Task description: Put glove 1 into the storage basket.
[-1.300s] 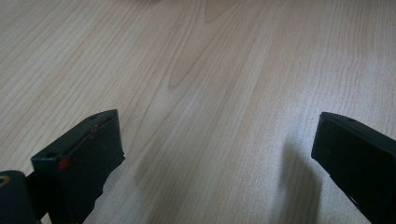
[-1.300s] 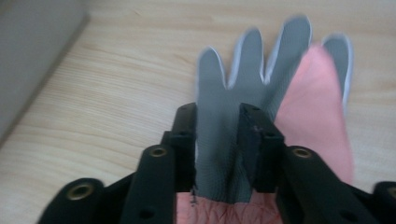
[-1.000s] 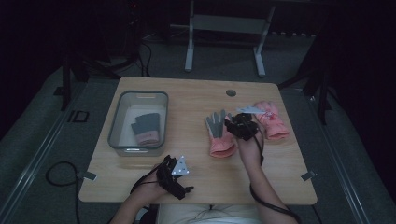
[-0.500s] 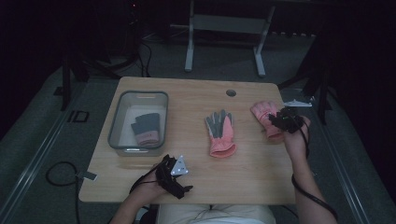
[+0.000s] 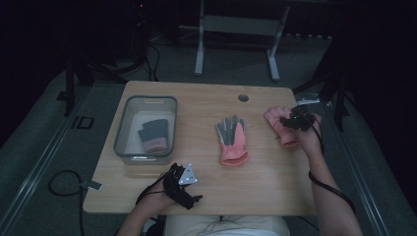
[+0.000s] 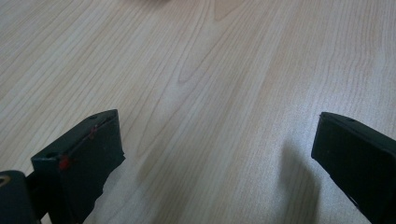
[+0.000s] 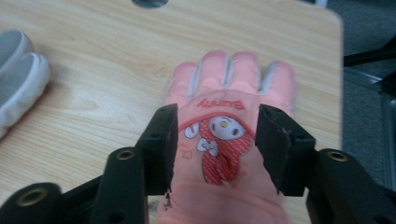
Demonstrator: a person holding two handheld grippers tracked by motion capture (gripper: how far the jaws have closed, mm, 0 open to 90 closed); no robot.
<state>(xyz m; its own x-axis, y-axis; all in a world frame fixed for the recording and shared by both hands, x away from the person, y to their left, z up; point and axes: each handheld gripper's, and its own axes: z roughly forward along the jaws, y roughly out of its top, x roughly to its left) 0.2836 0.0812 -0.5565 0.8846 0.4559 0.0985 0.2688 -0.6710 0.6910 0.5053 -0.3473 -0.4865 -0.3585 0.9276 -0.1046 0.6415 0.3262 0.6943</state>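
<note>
- The right gripper [image 7: 215, 144] hangs open over the pink glove [image 7: 229, 140], one jaw at either side of its printed back.
- The glove lies flat on the table [image 7: 93, 93], fingers pointing away, with a red-and-white cartoon patch and red lettering.
- The left gripper [image 6: 215, 158] is open over bare wood.

**Setting: dim recording lab, single work station**

Dark room — only the light wooden surface [image 5: 206, 105] is lit. Grey carpeted floor [image 5: 44, 142] around it, with black cables [image 5: 61, 184] trailing loose and tape marks at the edges. Metal stand legs [image 5: 236, 46] behind, black equipment posts [image 5: 71, 83] at both sides. Surface has a round cable port [image 5: 243, 98] — office-desk type, used here as a test bench.
</note>
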